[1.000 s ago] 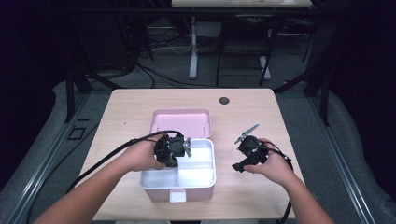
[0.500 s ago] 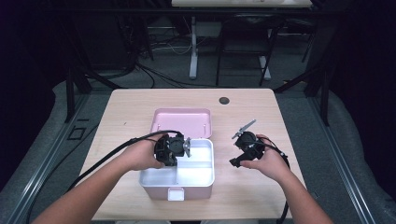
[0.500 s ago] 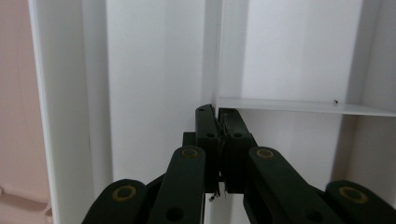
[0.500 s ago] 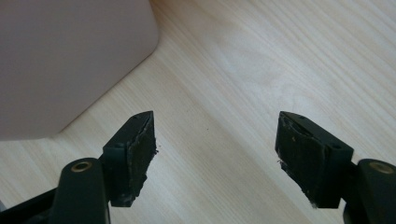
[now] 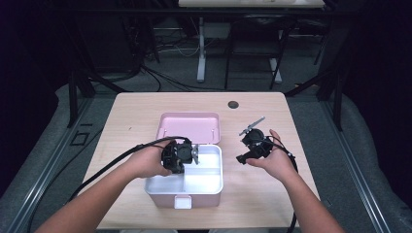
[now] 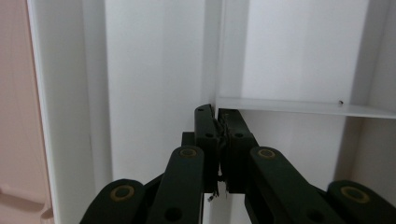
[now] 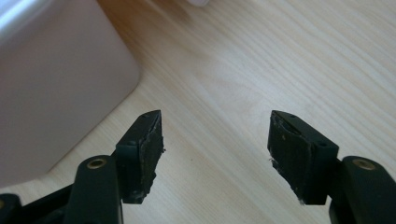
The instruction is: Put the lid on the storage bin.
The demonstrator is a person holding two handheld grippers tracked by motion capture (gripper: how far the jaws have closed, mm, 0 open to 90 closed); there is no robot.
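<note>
Lab: dark frames, floor cables

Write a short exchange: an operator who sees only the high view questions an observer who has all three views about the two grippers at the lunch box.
Operator: My left gripper hangs over the open box. Are its jaws shut?
Observer: Yes. The left gripper view shows them pressed together, with their tips by the end of the white divider inside.
Operator: And the right gripper? Is it holding anything?
Observer: No. Its jaws are open, though they have just been closing, and nothing is between them. The right gripper view shows bare table below, with the box's rounded pink corner off to one side.
</note>
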